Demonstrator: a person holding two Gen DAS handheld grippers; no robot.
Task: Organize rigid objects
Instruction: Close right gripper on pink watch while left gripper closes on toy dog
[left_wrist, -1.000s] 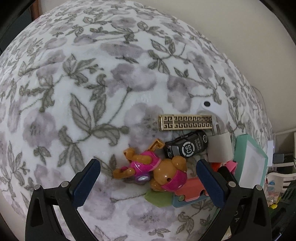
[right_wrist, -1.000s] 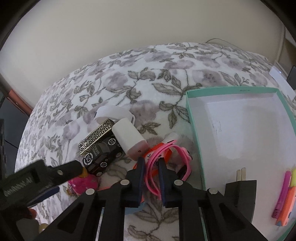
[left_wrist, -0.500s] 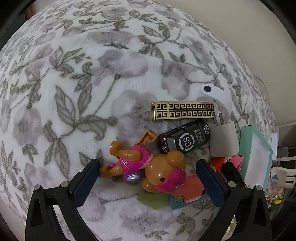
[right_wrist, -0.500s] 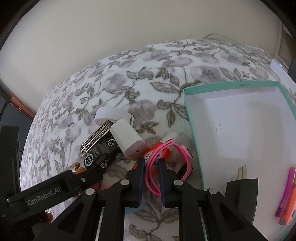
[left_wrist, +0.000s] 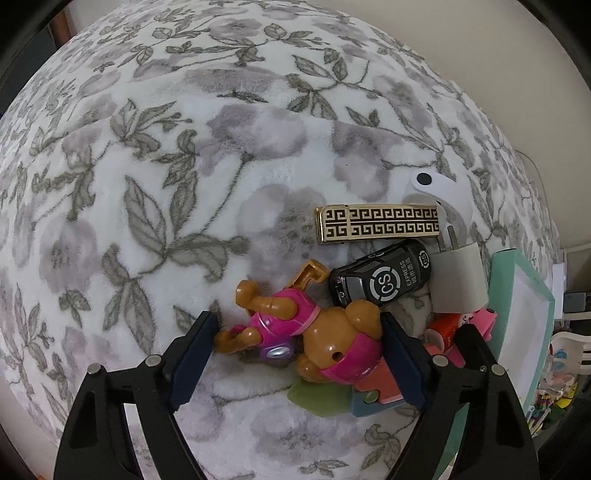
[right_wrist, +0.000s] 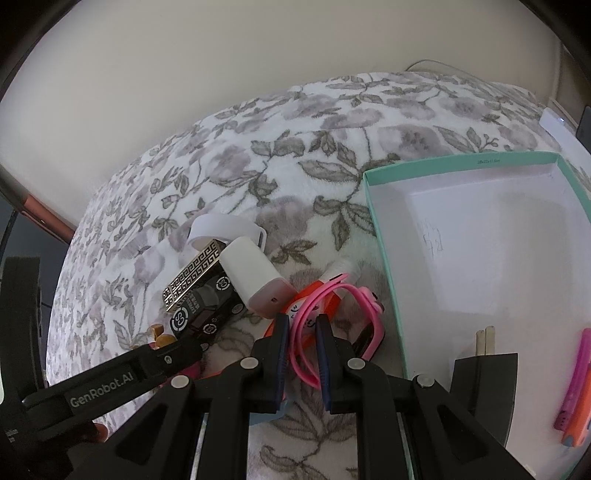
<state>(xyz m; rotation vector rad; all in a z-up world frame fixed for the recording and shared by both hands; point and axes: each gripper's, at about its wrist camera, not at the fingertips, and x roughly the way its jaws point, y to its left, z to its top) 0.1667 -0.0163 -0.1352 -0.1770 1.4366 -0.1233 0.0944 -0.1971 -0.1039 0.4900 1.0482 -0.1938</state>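
A brown and pink toy dog lies on the floral blanket between the jaws of my left gripper, which is closed in against both its sides. My right gripper is shut on the strap of a pink watch beside the teal box. A black toy car, a gold patterned bar and a white charger plug lie just beyond the dog.
The teal box holds a black plug and pink and orange markers. A white curved piece lies behind the gold bar. Flat orange, blue and green pieces lie under the dog. The wall stands behind the bed.
My left gripper has moved down onto the toy dog and its jaws have closed in from wide open to touching it. My right gripper stays shut on the pink watch strap.
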